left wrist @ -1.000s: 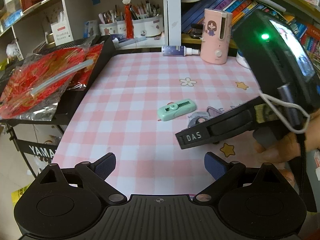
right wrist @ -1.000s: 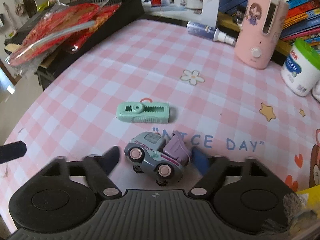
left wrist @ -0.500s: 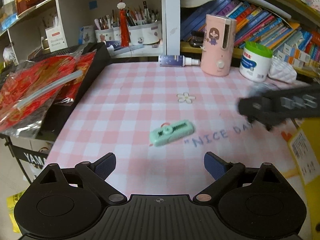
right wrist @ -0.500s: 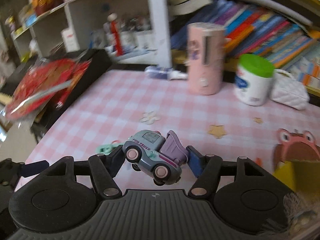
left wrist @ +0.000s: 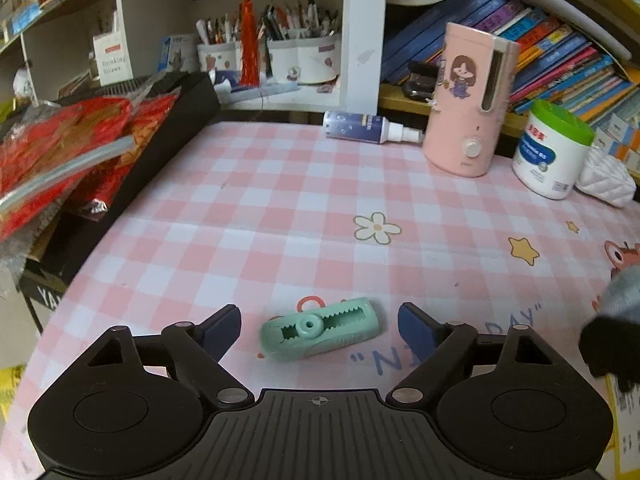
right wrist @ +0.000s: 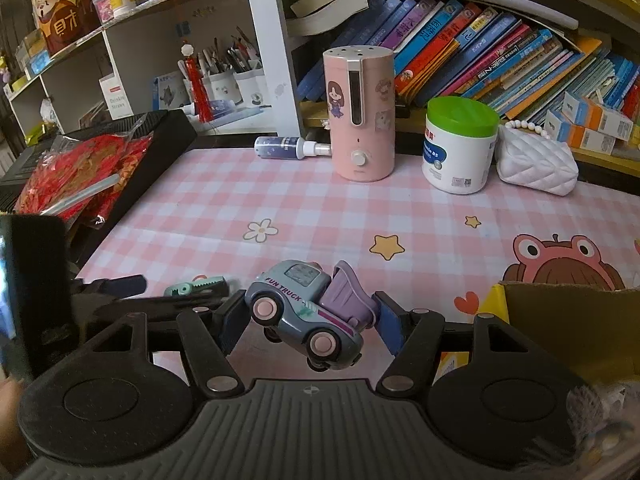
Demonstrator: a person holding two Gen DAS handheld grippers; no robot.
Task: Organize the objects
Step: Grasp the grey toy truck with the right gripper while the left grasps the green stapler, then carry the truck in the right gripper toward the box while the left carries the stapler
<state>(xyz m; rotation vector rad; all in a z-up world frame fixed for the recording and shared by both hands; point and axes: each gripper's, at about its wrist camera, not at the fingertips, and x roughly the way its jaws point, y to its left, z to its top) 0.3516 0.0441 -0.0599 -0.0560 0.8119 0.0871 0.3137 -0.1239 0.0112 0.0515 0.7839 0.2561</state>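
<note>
Between the left gripper [left wrist: 319, 330] jaws lies a mint cutter [left wrist: 320, 333].

The desk [left wrist: 280, 208], covered in a pink-and-white checked cloth printed with flowers and stars, carries a mint-green toothed plastic clip [left wrist: 320, 332] near its front edge. Along the back stand a tall pink cylindrical dispenser [right wrist: 359, 114] and a white tub with a green lid [right wrist: 459, 146], with a blue spray bottle [right wrist: 286, 147] lying on its side and a white quilted pouch [right wrist: 536, 160] beside the tub.
</note>
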